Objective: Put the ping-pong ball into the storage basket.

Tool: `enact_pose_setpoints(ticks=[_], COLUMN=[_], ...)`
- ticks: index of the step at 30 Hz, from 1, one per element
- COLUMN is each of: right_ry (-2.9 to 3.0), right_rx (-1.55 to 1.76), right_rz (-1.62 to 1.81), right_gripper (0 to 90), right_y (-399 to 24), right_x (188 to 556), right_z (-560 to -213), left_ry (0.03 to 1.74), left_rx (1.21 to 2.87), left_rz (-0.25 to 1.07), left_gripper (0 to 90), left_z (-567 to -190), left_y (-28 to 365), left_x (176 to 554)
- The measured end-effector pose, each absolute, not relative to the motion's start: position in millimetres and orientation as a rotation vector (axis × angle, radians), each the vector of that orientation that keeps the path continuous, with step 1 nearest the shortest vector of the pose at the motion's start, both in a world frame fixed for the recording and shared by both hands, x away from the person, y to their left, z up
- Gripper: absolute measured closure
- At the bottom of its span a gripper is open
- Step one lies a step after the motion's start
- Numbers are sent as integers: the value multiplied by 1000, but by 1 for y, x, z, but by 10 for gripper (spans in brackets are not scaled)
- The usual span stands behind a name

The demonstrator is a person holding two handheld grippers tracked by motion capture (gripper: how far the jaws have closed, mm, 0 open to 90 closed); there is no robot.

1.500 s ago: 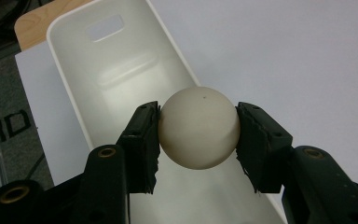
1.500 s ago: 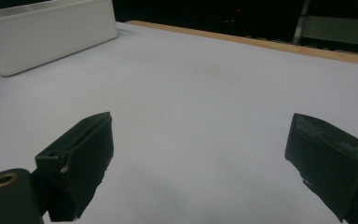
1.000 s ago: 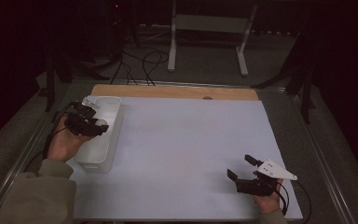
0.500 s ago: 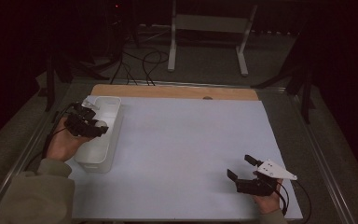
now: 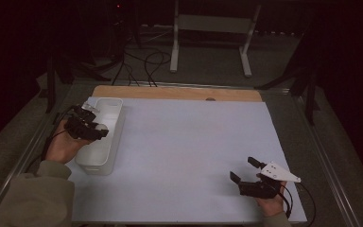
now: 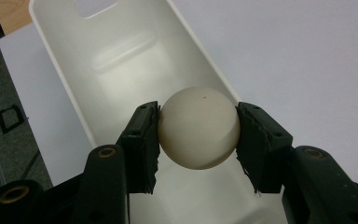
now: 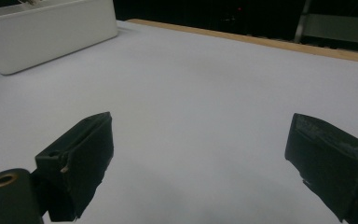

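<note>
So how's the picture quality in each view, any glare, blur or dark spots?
High view: dim, the room behind nearly black, the table sheet evenly lit. Left gripper view: bright and sharp on the ball, soft glare inside the bin. Right gripper view: sharp sheet, the near pads slightly soft, background dark.

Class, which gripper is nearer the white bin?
Left. The left gripper holds a ball above the bin; the right gripper rests far across the table.
</note>
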State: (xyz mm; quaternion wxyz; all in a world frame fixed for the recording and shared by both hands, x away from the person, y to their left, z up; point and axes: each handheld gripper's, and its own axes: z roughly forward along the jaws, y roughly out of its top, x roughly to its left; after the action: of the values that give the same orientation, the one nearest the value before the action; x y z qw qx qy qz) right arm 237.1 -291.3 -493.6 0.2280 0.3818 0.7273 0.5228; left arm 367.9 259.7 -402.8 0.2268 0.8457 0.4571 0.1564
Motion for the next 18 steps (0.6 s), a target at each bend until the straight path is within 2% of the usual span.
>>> enact_pose_setpoints(ticks=[18], right_ry=[2002], right_rx=[1051], right_rz=[1439], right_gripper=[72], right_y=[-291], right_x=[237], right_z=[-493], left_ry=[1289], left_rx=[2339], left_rz=[423], left_gripper=[513], left_z=[-410], left_y=[265], left_x=[368])
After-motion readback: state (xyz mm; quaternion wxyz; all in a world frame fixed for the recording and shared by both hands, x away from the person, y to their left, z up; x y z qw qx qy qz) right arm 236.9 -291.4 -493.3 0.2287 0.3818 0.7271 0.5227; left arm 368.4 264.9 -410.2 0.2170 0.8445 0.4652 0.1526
